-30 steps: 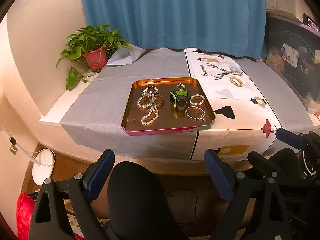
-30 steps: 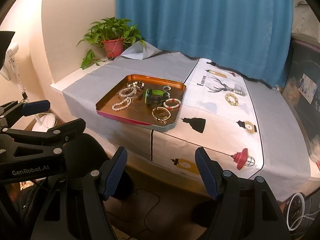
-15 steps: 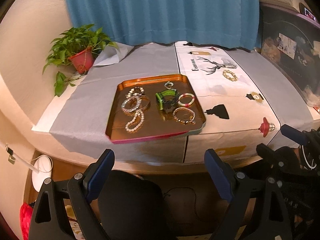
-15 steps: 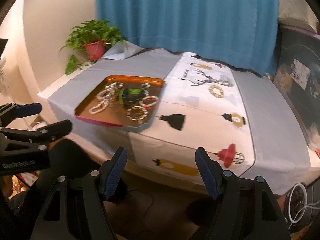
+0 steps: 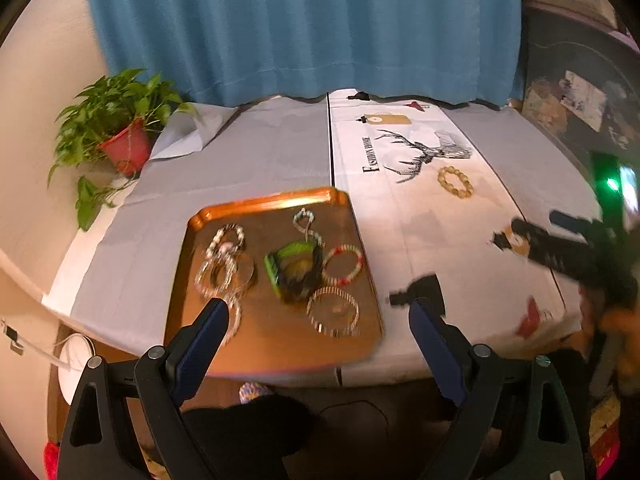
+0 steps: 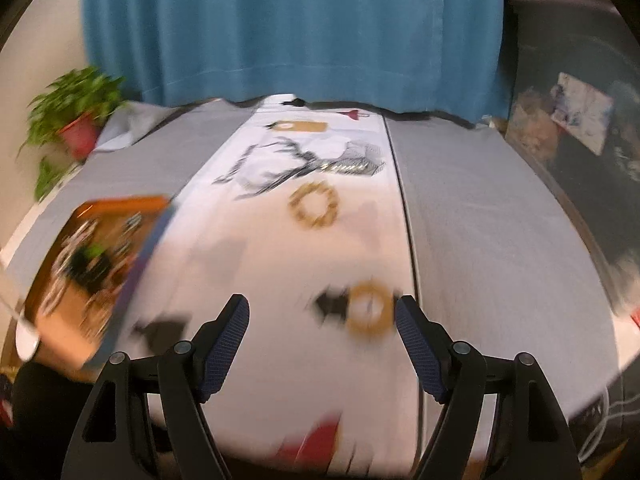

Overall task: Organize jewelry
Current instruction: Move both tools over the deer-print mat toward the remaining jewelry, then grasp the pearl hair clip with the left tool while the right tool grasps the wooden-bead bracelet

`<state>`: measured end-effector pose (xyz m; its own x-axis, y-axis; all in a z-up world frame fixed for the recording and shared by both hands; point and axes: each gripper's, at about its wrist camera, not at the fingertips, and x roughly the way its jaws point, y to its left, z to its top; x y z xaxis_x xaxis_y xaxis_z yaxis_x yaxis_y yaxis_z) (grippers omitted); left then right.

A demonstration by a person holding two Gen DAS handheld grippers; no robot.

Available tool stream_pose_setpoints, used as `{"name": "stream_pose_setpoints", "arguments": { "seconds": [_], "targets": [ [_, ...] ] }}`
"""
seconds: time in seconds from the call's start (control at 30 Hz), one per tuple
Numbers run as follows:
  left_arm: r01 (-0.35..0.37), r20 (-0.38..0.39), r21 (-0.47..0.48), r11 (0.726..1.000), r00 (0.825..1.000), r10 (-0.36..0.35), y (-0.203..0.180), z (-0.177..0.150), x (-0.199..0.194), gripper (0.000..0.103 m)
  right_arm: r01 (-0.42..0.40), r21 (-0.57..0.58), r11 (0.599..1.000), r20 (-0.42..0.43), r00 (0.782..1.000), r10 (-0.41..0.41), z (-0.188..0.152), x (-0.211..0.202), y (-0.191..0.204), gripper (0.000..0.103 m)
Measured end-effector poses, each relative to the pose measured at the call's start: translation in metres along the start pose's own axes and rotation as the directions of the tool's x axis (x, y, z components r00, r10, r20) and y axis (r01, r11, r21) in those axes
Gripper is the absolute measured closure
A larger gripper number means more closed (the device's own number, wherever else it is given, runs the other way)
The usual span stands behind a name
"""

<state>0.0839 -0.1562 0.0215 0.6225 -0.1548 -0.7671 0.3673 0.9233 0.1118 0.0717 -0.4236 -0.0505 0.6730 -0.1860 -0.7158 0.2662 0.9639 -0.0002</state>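
A copper tray (image 5: 276, 344) lies on the table and holds several bead bracelets (image 5: 335, 311) and a green and black watch (image 5: 294, 271). A yellow bead bracelet (image 5: 455, 181) lies loose on the white printed runner; it also shows, blurred, in the right wrist view (image 6: 315, 205). My left gripper (image 5: 318, 316) is open and empty above the tray's near edge. My right gripper (image 6: 322, 316) is open and empty over the runner, well short of the yellow bracelet. It appears in the left wrist view (image 5: 560, 240) at the right. The tray (image 6: 52, 300) is blurred in the right wrist view.
A potted plant (image 5: 116, 136) stands at the table's back left. A blue curtain (image 5: 300, 28) hangs behind. Grey cloth (image 5: 240, 160) covers the table beside the runner (image 5: 400, 220). Dark clutter (image 5: 580, 100) fills the right side. The table's near edge is right below my grippers.
Both grippers moved forward and up over the table. The right one swung right, toward the runner and the yellow bracelet. Both stayed open.
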Motion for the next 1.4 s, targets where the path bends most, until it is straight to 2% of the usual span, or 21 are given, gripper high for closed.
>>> {"name": "stream_pose_setpoints", "arguments": {
  "seconds": [0.23, 0.33, 0.4, 0.5, 0.67, 0.73, 0.8, 0.93, 1.0, 1.1, 1.17, 1.2, 1.23, 1.27, 1.3, 1.33, 1.37, 1.4],
  "targets": [
    [-0.013, -0.026, -0.003, 1.0, 1.0, 0.013, -0.017, 0.046, 0.051, 0.013, -0.013, 0.021, 1.0, -0.062, 0.998, 0.015, 0.06, 0.107, -0.023, 0.027],
    [-0.019, -0.025, 0.005, 1.0, 0.999, 0.019, -0.029, 0.065, 0.072, 0.013, -0.025, -0.003, 1.0, -0.099, 0.995, 0.024, 0.071, 0.143, -0.02, 0.027],
    [-0.011, -0.022, 0.022, 1.0, 1.0, 0.011, -0.04, 0.08, 0.087, 0.013, 0.009, -0.051, 0.999, -0.101, 0.995, -0.014, 0.072, 0.158, -0.019, 0.026],
    [0.022, -0.021, 0.052, 0.998, 1.0, -0.021, -0.06, 0.102, 0.105, 0.013, 0.039, -0.037, 0.999, -0.083, 0.996, -0.042, 0.069, 0.158, -0.036, 0.026],
    [0.143, -0.009, 0.147, 0.979, 0.99, -0.143, -0.11, 0.148, 0.146, 0.013, 0.071, 0.015, 0.997, -0.098, 0.993, -0.069, 0.059, 0.152, -0.096, 0.025],
    [0.215, -0.042, 0.205, 0.955, 0.977, -0.211, -0.133, 0.166, 0.17, 0.013, 0.08, -0.001, 0.997, -0.1, 0.992, -0.08, 0.055, 0.147, -0.116, 0.024],
    [0.254, -0.08, 0.273, 0.928, 0.967, -0.241, -0.157, 0.18, 0.196, 0.013, 0.081, -0.024, 0.996, -0.102, 0.991, -0.083, 0.054, 0.146, -0.133, 0.023],
    [0.303, -0.162, 0.344, 0.889, 0.951, -0.262, -0.193, 0.199, 0.244, 0.013, 0.058, -0.031, 0.998, -0.106, 0.993, -0.061, 0.054, 0.145, -0.152, 0.02],
    [0.317, -0.189, 0.356, 0.879, 0.946, -0.265, -0.208, 0.207, 0.263, 0.013, 0.034, -0.027, 0.999, -0.101, 0.994, -0.037, 0.052, 0.146, -0.156, 0.02],
    [0.358, -0.251, 0.375, 0.855, 0.927, -0.278, -0.225, 0.211, 0.286, 0.015, 0.01, -0.012, 1.0, -0.096, 0.995, -0.011, 0.053, 0.148, -0.159, 0.02],
    [0.375, -0.298, 0.398, 0.837, 0.916, -0.269, -0.235, 0.209, 0.302, 0.025, 0.0, -0.016, 1.0, -0.095, 0.995, -0.002, 0.054, 0.149, -0.157, 0.022],
    [0.407, -0.3, 0.381, 0.83, 0.904, -0.306, -0.235, 0.21, 0.305, 0.033, -0.009, -0.024, 1.0, -0.093, 0.996, 0.007, 0.054, 0.15, -0.156, 0.024],
    [0.426, -0.307, 0.36, 0.83, 0.894, -0.326, -0.234, 0.212, 0.305, 0.05, -0.02, -0.033, 0.999, -0.09, 0.996, 0.017, 0.055, 0.15, -0.153, 0.031],
    [0.423, -0.3, 0.359, 0.832, 0.896, -0.326, -0.234, 0.214, 0.303, 0.064, -0.034, -0.047, 0.998, -0.083, 0.996, 0.03, 0.055, 0.149, -0.151, 0.044],
    [0.437, -0.307, 0.36, 0.824, 0.89, -0.338, -0.234, 0.215, 0.301, 0.096, -0.052, -0.068, 0.996, -0.075, 0.996, 0.047, 0.055, 0.148, -0.147, 0.055],
    [0.465, -0.336, 0.348, 0.814, 0.873, -0.355, -0.234, 0.214, 0.298, 0.094, -0.079, -0.099, 0.992, -0.067, 0.995, 0.072, 0.055, 0.146, -0.14, 0.082],
    [0.479, -0.351, 0.334, 0.812, 0.863, -0.364, -0.233, 0.212, 0.295, 0.094, -0.088, -0.12, 0.989, -0.065, 0.995, 0.081, 0.055, 0.145, -0.134, 0.09],
    [0.475, -0.348, 0.337, 0.813, 0.865, -0.361, -0.231, 0.209, 0.29, 0.094, -0.061, -0.137, 0.989, -0.064, 0.997, 0.053, 0.054, 0.144, -0.128, 0.09]
  ]
}}
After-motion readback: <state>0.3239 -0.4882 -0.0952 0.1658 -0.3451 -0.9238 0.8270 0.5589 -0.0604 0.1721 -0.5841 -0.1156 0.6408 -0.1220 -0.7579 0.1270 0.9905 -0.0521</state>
